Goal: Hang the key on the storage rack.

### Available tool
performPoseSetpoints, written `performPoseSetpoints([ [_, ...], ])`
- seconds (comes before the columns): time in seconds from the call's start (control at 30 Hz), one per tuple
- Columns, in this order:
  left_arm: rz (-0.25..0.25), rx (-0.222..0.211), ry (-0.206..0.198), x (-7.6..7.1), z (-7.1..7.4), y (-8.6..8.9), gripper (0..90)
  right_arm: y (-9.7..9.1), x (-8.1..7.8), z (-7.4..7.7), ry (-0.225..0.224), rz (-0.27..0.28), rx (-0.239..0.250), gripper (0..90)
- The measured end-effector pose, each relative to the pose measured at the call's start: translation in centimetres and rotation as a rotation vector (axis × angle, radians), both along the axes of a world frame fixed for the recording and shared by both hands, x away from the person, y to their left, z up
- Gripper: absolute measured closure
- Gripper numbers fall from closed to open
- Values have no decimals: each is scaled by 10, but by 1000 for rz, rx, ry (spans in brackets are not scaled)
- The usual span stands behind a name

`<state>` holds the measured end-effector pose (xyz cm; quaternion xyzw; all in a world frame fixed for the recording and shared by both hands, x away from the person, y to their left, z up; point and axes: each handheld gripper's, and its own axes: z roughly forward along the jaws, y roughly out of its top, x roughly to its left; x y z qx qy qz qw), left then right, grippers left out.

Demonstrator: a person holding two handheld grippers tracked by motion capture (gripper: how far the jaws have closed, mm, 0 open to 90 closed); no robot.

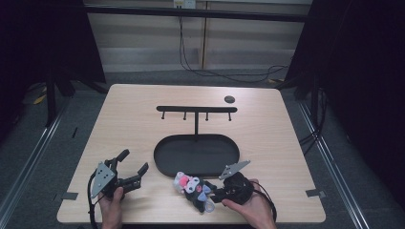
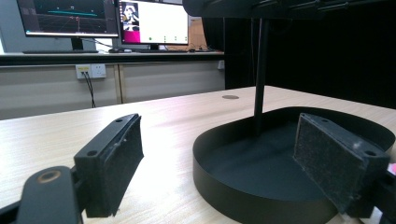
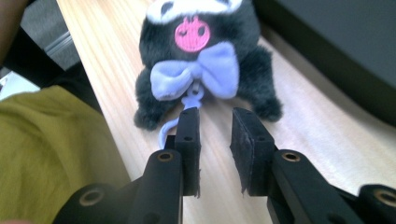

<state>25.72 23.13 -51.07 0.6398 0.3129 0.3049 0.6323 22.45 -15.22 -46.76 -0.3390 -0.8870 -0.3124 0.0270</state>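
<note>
- Right gripper [image 3: 212,122] sits at the near edge of the bench [image 1: 129,119], aimed at the plush toy [image 3: 205,60], which lies just ahead of its tips. Jaws stand narrowly apart with bare wood between the pads; nothing is clamped.
- Key relation: the toy's lilac hanging loop [image 3: 187,105] runs down from the bow [image 3: 196,74] and ends right at the tip of the jaw on the left of the right gripper view. It looks to be touching or just off that pad, not in the gap; I can't say which.
- Toy's long axis runs roughly in line with the gripper, head end away, feet and loop toward the jaws. From above, the toy [image 1: 193,188] lies between the two hands, just in front of the tray rim.
- Right hand [image 1: 250,207] is clearly the nearer; left gripper [image 1: 131,167] is well apart to the side, jaws wide open and empty, looking across at the tray.
- Black oval tray [image 1: 165,145] with its upright hook rack [image 1: 196,109] sits mid-bench, just beyond the toy.
- Toy's look: small, soft black plush, white cap, pink round patch with a dark face mark, lilac bow below it, stubby black limbs.
- My read: the gripper needs a small sideways shift to centre the loop before closing.
</note>
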Motion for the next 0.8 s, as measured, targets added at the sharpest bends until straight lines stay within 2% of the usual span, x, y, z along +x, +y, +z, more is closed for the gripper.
performPoseSetpoints([
  [0.13, -3, 1, -1, 0, 0, 0, 154, 8, 6, -1, 52, 26, -37, 702],
  [0.23, -4, 2, 0, 0, 0, 0, 154, 12, 8, -2, 67, 37, -47, 674],
  [0.33, -4, 1, 0, 0, 0, 0, 154, 18, 12, -4, 106, 57, -66, 642],
  [0.5, -2, -3, 1, 0, 0, 0, 154, 25, 18, -8, 148, 67, -70, 621],
  [0.63, -7, 2, -1, 0, 0, 0, 154, 28, 23, -9, 171, 71, -82, 655],
  [0.7, -7, 2, -1, 0, 0, 0, 154, 30, 28, -6, 175, 85, -127, 688],
  [0.77, -8, 2, -1, 0, 0, 0, 154, 30, 29, -5, 180, 89, -141, 704],
  [0.8, -8, 2, -1, 0, 0, 0, 154, 32, 33, -2, 167, 100, -181, 748],
])
